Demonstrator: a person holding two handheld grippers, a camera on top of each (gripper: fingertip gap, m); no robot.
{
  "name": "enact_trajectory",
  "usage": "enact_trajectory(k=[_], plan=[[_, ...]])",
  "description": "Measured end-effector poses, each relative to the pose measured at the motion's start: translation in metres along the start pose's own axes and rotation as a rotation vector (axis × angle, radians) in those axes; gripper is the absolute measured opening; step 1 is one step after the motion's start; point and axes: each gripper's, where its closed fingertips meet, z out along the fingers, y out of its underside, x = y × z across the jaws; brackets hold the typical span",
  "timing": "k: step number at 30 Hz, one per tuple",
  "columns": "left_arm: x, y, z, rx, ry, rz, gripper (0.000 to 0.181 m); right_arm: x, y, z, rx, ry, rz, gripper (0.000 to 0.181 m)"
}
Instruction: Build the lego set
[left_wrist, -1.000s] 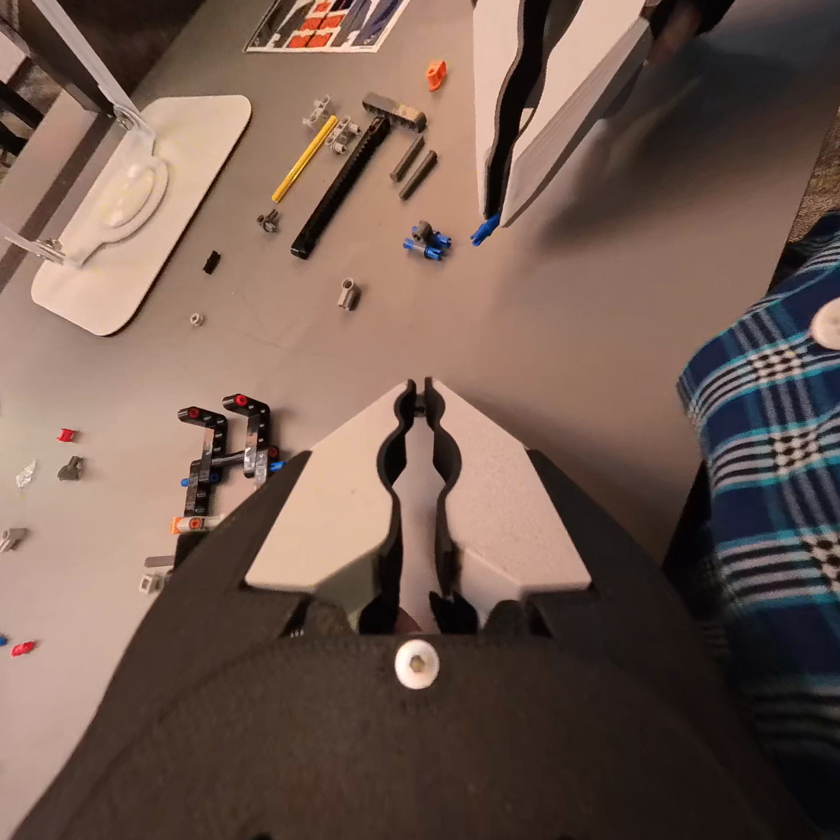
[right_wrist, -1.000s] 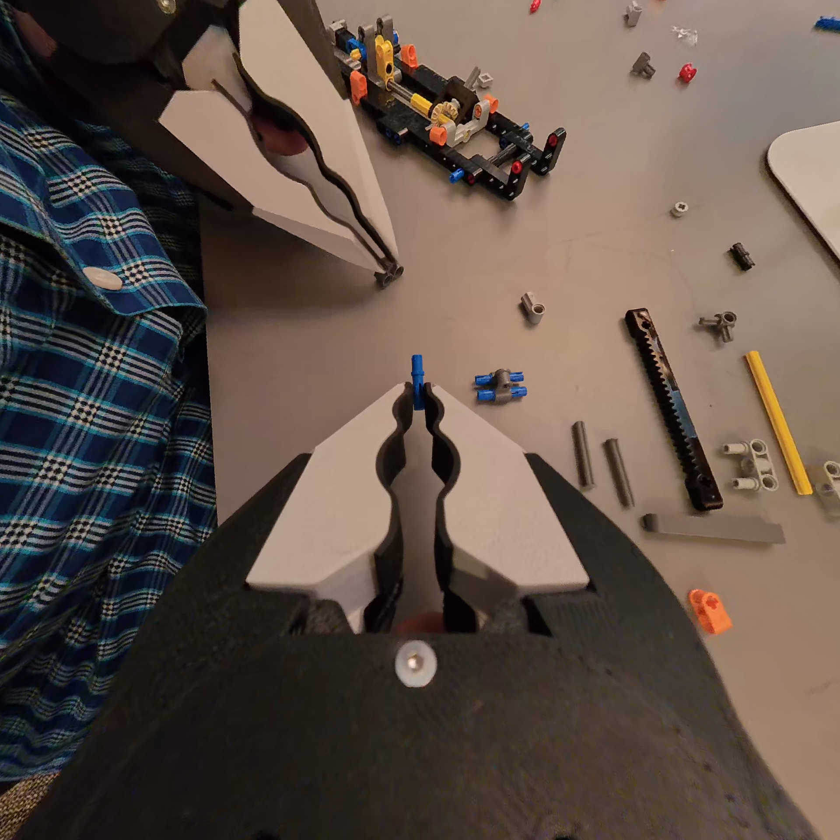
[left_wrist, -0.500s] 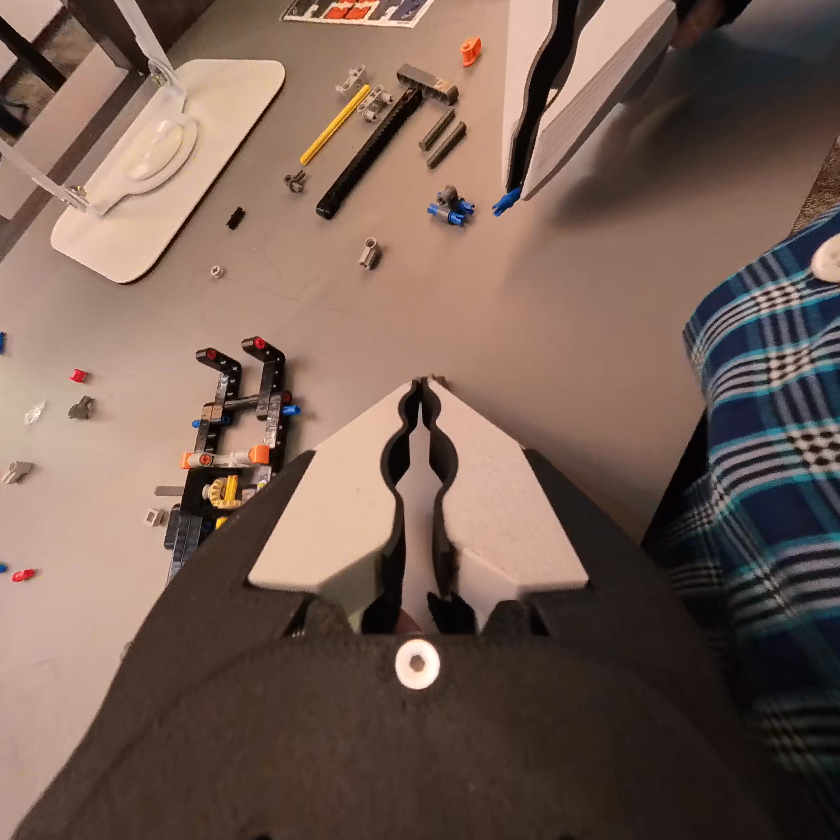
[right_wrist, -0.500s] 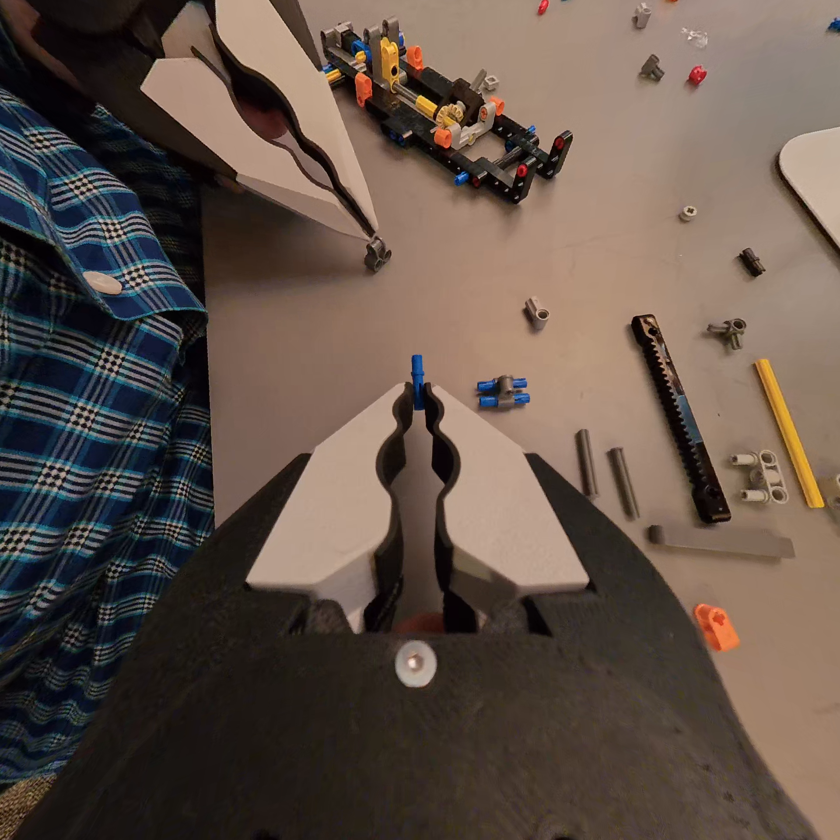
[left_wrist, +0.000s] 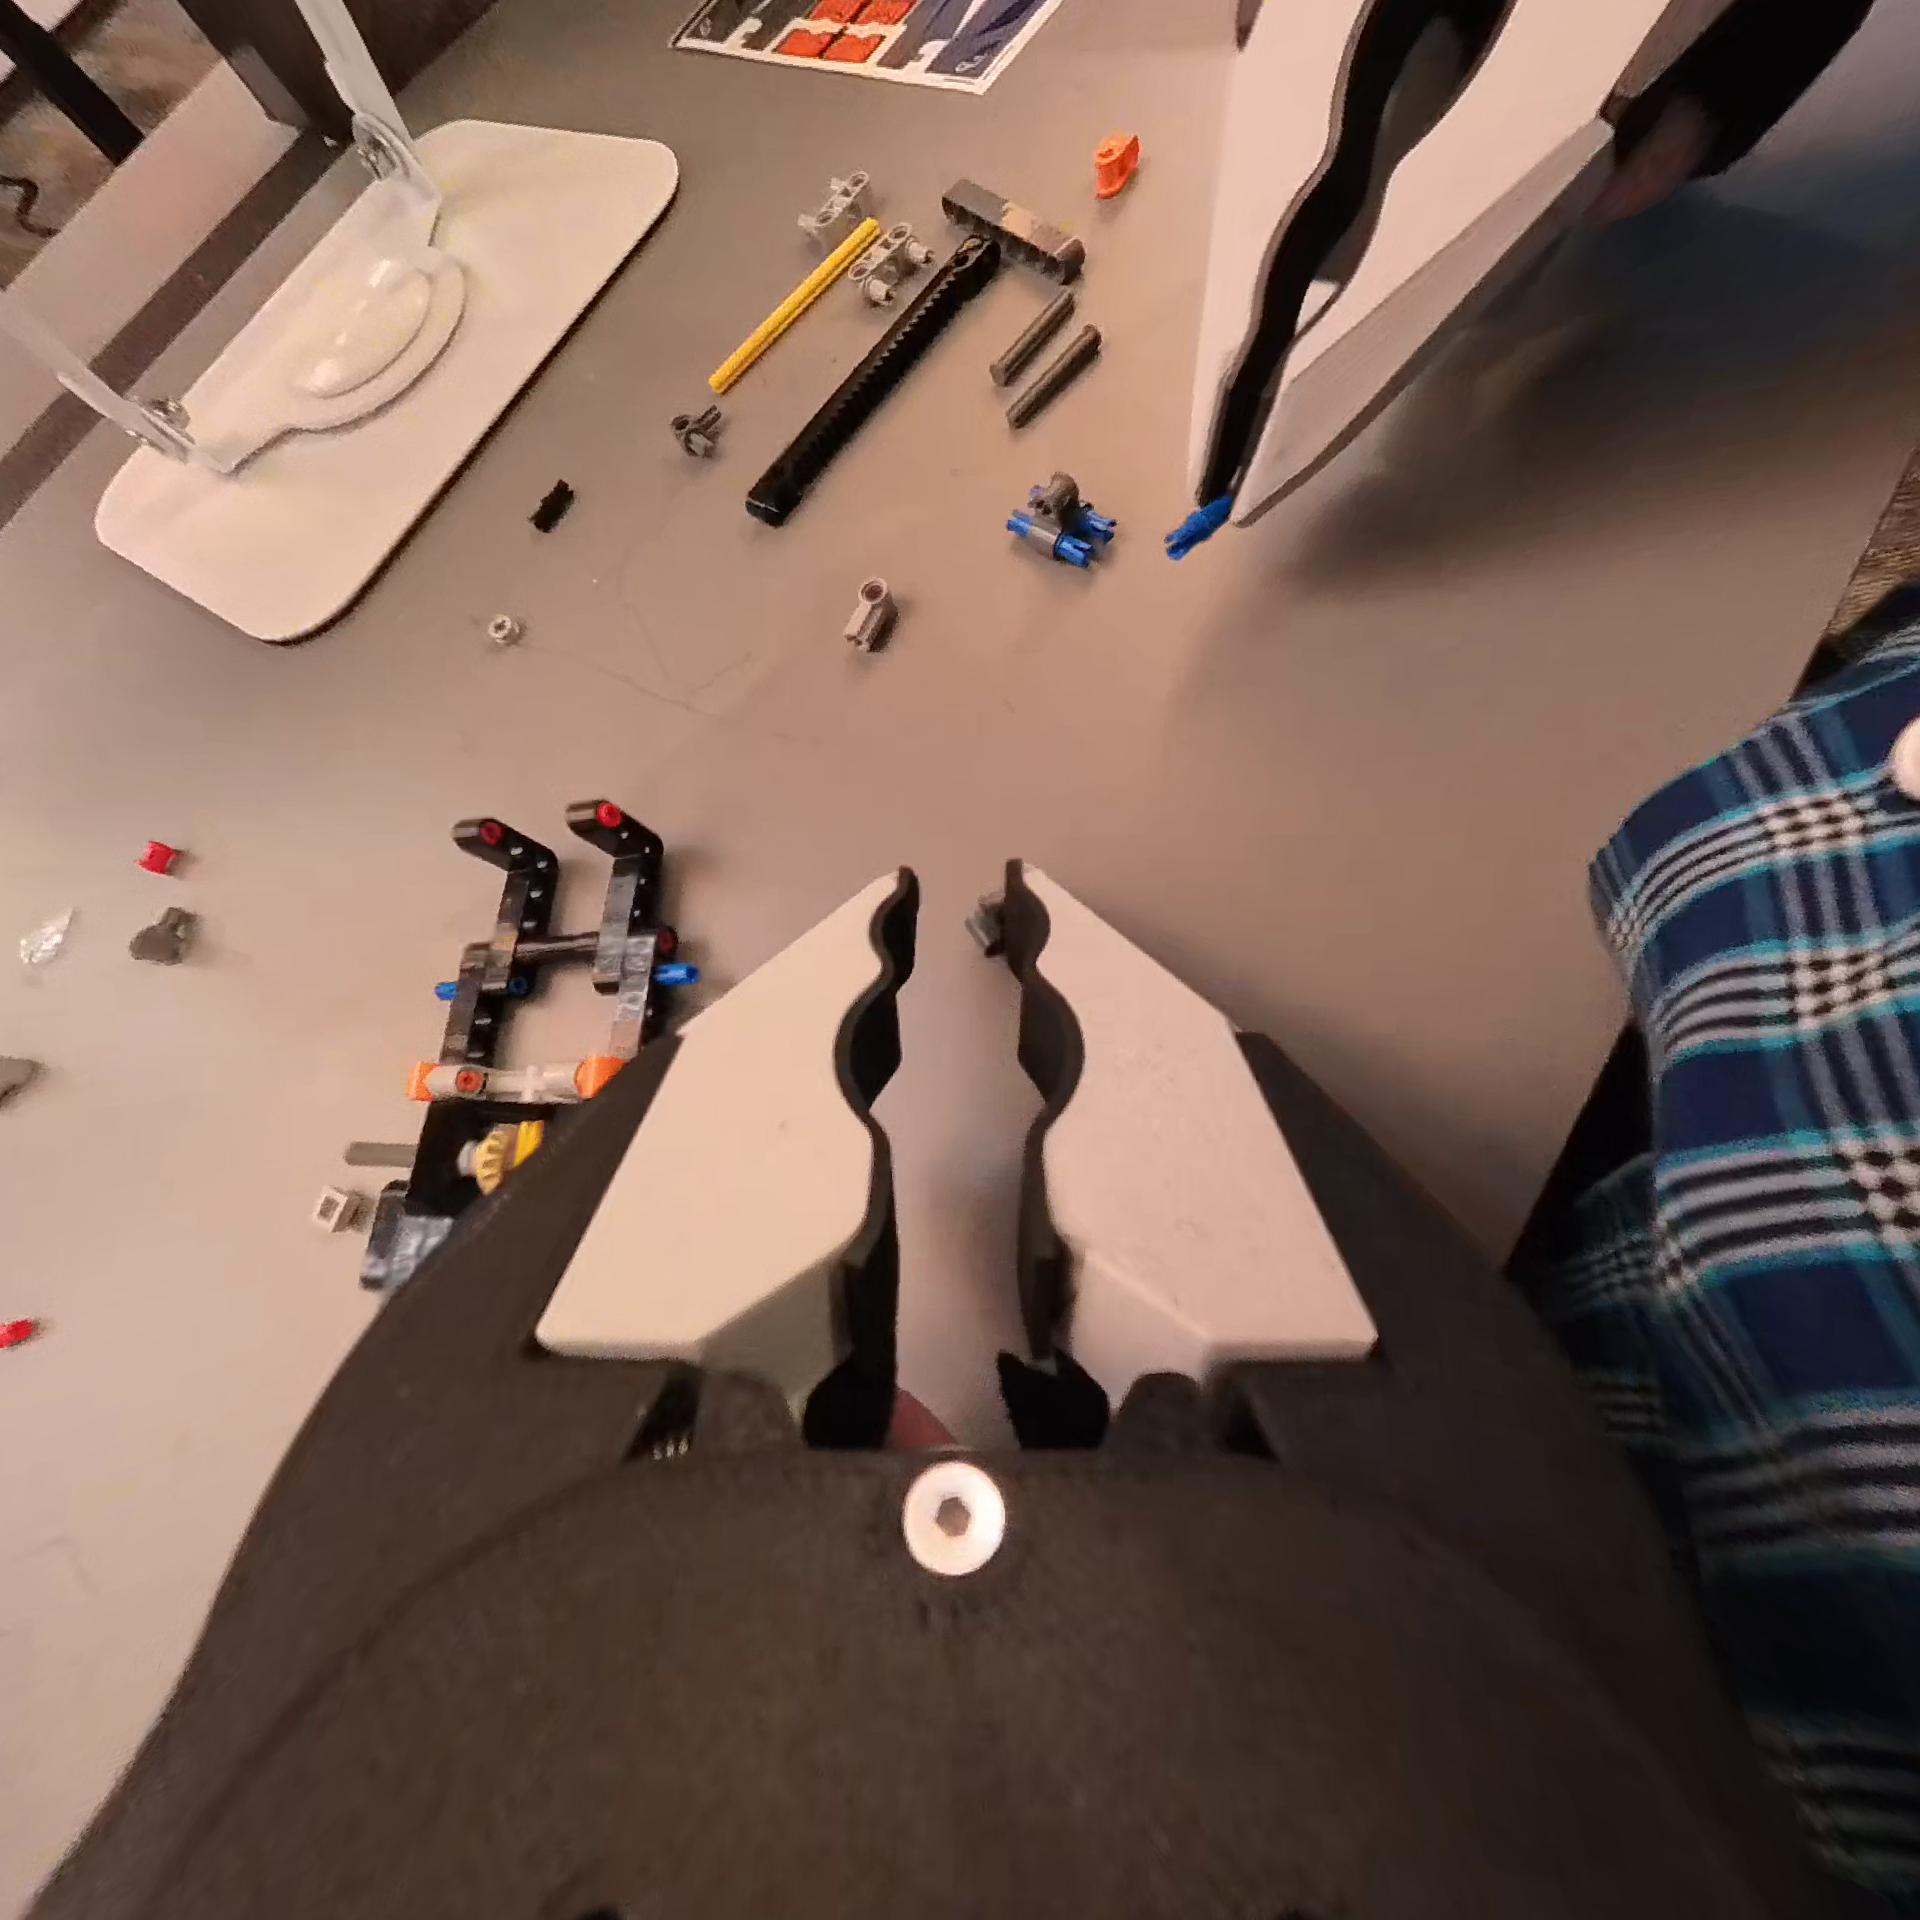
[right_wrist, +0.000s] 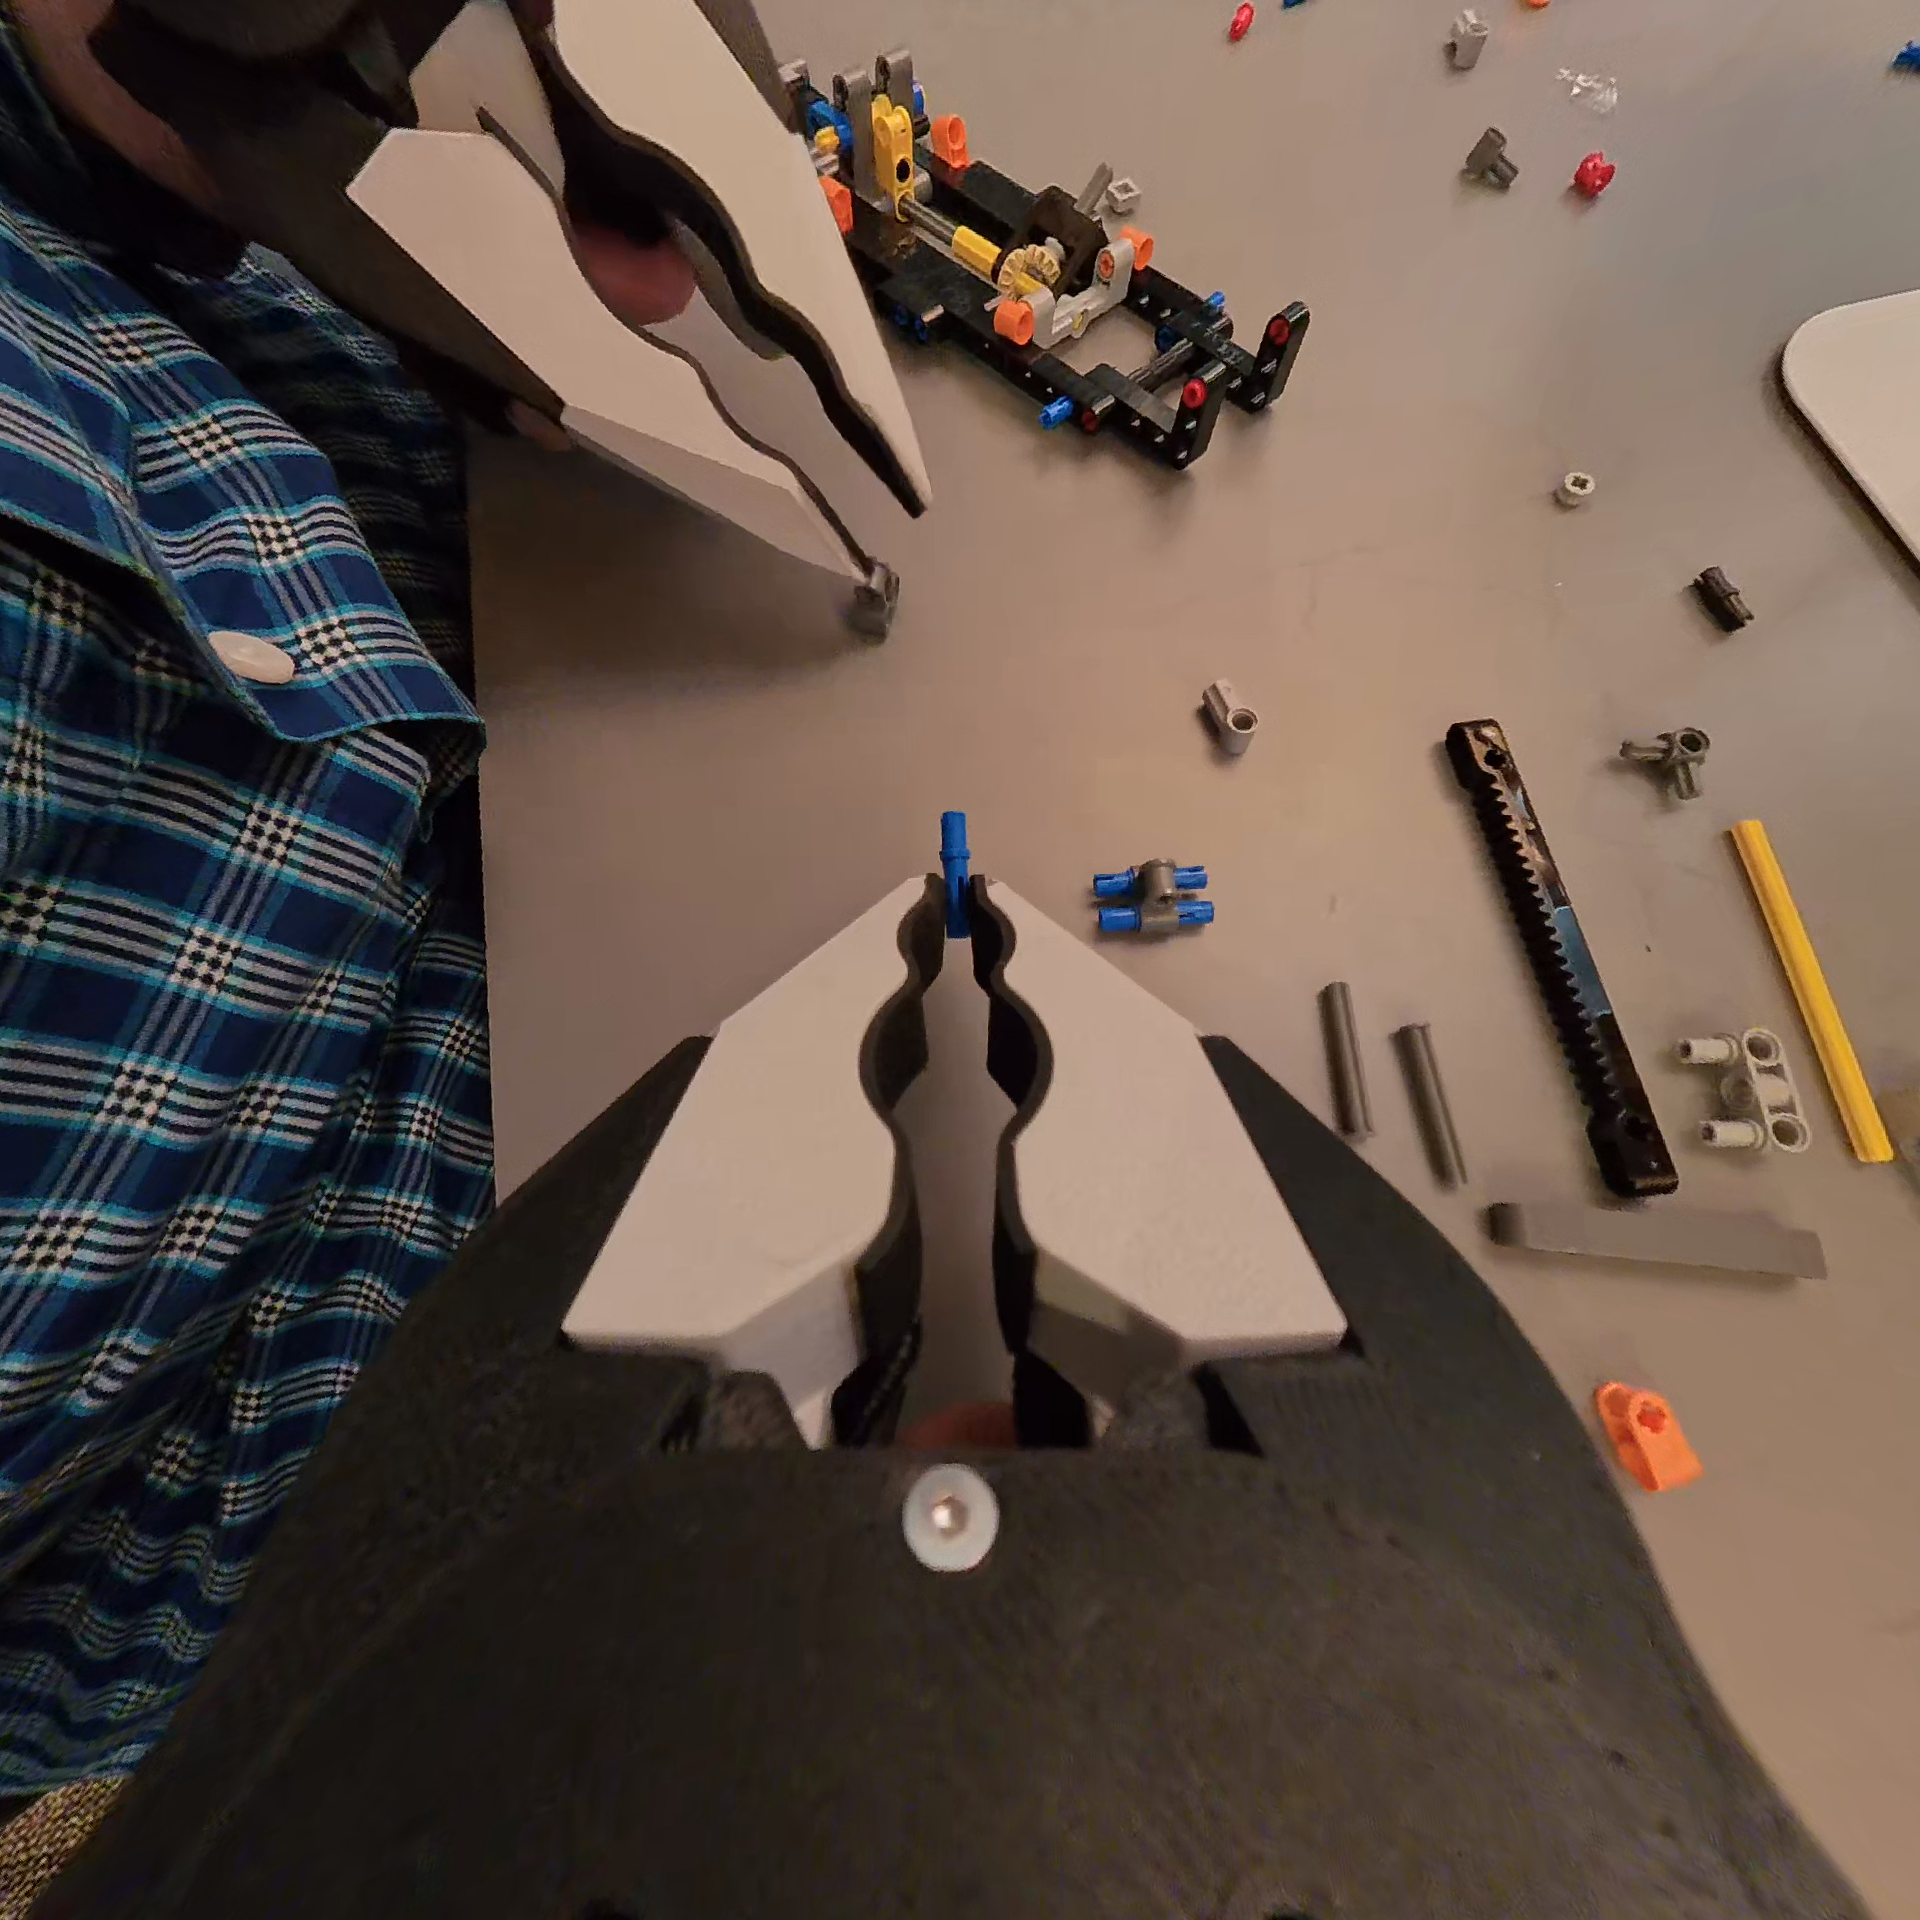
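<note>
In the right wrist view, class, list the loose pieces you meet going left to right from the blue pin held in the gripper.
blue pin → grey connector with blue pins → two dark grey rods → black gear rack → yellow axle

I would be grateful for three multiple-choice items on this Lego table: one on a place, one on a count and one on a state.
1. The black toothed rack lies between:
A. an orange piece and a white board
B. the dark grey rods and the yellow axle
C. two red pieces

2. How many dark grey rods lie side by side?
A. two
B. three
C. four

3. The right gripper is:
A. open and empty
B. shut on an orange piece
C. shut on a blue pin

Answers:
1 B, since the right wrist view shows the rods on one side of the rack and the axle on the other.
2 A, since only a pair lies there.
3 C, since the pin sticks out from between the closed fingertips.
</note>
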Motion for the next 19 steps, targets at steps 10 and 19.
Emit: enact_trajectory(k=[10,19], plan=[[0.011,0.008,0.006,-0.074,0.071,-0.065,0.019,0.002,0.003,0.000,0.004,-0.001,0.012,0.002],[0.008,0.005,0.010,-0.069,0.049,-0.029,0.020,0.000,0.007,-0.003,0.012,0.003,0.027,0.002]])
